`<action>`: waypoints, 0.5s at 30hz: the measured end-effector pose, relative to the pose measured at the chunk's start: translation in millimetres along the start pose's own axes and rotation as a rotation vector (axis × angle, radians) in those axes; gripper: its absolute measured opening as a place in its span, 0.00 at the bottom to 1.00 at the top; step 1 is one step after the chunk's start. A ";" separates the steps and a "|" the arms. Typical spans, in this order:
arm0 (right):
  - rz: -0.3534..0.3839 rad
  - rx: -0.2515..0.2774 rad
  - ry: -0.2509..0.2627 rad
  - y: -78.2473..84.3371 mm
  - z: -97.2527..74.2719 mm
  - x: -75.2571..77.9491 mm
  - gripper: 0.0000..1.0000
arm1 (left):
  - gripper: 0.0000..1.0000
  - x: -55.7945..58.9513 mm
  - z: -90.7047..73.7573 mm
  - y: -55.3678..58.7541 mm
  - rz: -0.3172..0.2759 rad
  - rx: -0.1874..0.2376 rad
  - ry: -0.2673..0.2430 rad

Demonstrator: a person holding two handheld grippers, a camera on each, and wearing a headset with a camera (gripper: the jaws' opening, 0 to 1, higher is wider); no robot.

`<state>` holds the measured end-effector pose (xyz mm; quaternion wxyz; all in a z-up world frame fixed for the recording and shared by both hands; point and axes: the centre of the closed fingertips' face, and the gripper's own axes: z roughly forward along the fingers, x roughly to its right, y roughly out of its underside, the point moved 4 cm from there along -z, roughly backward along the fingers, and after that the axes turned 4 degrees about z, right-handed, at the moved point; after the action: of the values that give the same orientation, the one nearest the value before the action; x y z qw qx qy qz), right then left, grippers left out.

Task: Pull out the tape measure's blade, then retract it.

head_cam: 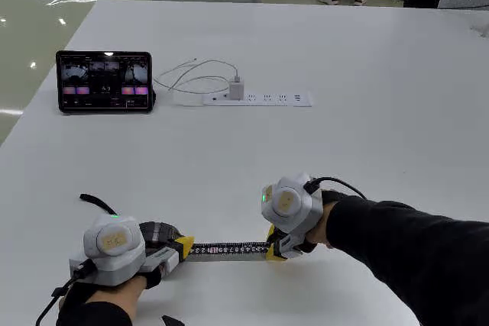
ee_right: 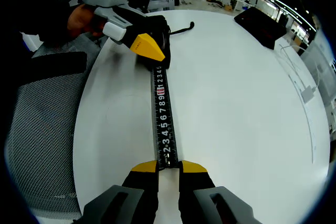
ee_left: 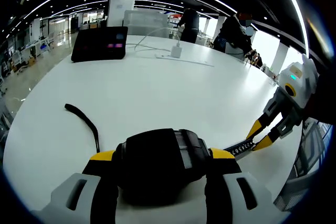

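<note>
A black tape measure case (ee_left: 157, 163) sits on the white table, clamped between the yellow-tipped jaws of my left gripper (head_cam: 173, 250). Its black wrist strap (ee_left: 84, 121) trails off to the left. The blade (ee_right: 163, 116) is drawn out flat along the table, black with white numbers, running from the case (ee_right: 155, 30) to my right gripper (ee_right: 169, 167). That gripper (head_cam: 273, 250) is shut on the blade's end. In the head view the blade (head_cam: 228, 250) spans the short gap between the two grippers near the table's front edge.
A tablet (head_cam: 105, 82) stands at the back left of the table (head_cam: 344, 135). A white power strip (head_cam: 260, 98) with a charger and coiled white cable (head_cam: 191, 78) lies behind the middle. A mesh chair (ee_right: 42, 145) is beside the table edge. People stand far off.
</note>
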<state>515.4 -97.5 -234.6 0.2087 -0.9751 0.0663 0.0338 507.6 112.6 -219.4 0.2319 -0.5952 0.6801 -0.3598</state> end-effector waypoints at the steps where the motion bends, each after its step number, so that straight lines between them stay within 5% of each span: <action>1: -0.001 0.000 0.000 0.0 0.2 0.0 0.10 | 0.63 0.1 -0.1 0.1 0.000 -0.001 0.000; 15: 0.006 0.010 -0.004 -4.8 1.7 -0.5 0.10 | 0.63 0.0 -0.2 0.1 0.000 -0.002 0.005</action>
<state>515.5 -92.4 -234.2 0.2136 -0.9738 0.0690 0.0360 507.4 112.6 -219.4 0.2298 -0.5944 0.6810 -0.3606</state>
